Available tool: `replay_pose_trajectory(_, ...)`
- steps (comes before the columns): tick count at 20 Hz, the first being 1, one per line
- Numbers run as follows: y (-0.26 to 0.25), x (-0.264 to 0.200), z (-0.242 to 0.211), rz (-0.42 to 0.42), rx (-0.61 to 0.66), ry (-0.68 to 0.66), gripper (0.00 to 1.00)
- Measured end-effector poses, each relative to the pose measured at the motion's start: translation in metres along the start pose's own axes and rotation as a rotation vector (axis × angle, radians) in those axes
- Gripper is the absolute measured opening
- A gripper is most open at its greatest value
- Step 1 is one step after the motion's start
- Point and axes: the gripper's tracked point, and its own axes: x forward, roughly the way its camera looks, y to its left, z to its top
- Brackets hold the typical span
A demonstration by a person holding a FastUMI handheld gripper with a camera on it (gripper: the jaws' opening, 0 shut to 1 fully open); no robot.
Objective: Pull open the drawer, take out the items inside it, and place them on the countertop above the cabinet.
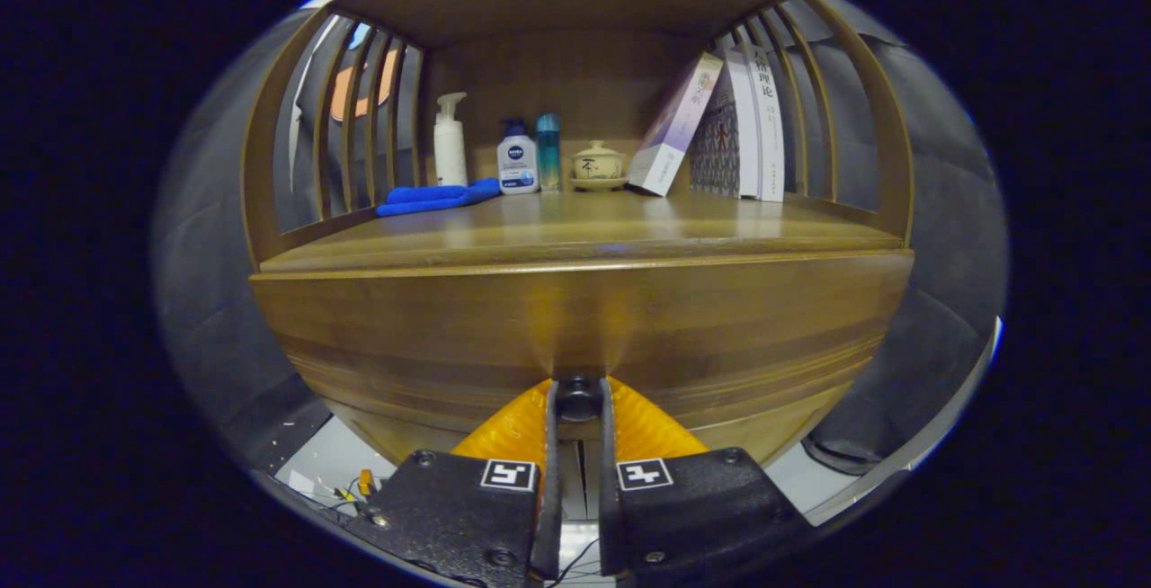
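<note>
While the claw (578, 399) pinches the drawer's knob (578, 397) at the near centre, the drawer (575, 345) sits closed under the worktop (575, 228). Far along it, left to right: blue cloth (436, 198), pump bottle (450, 140), lotion bottle (518, 159), cup (598, 164), books (719, 125).

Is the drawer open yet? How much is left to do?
Nothing looks finished yet. The drawer looks shut. In hand: the gripper has its fingers closed on the knob, apparently set to pull. Left: pull the drawer open, take out whatever is inside, which is hidden for now, and set it on the countertop, in front of the bottles and books.
</note>
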Motion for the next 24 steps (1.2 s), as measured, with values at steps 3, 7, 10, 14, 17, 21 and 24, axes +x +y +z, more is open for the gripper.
replay_pose_trajectory(3, 0.000, -0.014, -0.005, 0.004, 0.004, 0.005, 0.20)
replay_pose_trajectory(7, -0.001, -0.032, -0.013, 0.018, 0.004, 0.011, 0.20)
replay_pose_trajectory(10, -0.003, -0.050, -0.021, 0.024, 0.001, 0.008, 0.20)
replay_pose_trajectory(14, -0.004, -0.075, -0.031, 0.050, 0.002, 0.014, 0.20)
replay_pose_trajectory(17, -0.006, -0.095, -0.039, 0.059, -0.003, 0.011, 0.20)
replay_pose_trajectory(21, -0.009, -0.114, -0.051, 0.073, -0.005, 0.023, 0.20)
replay_pose_trajectory(24, -0.009, -0.127, -0.060, 0.081, -0.013, 0.020, 0.20)
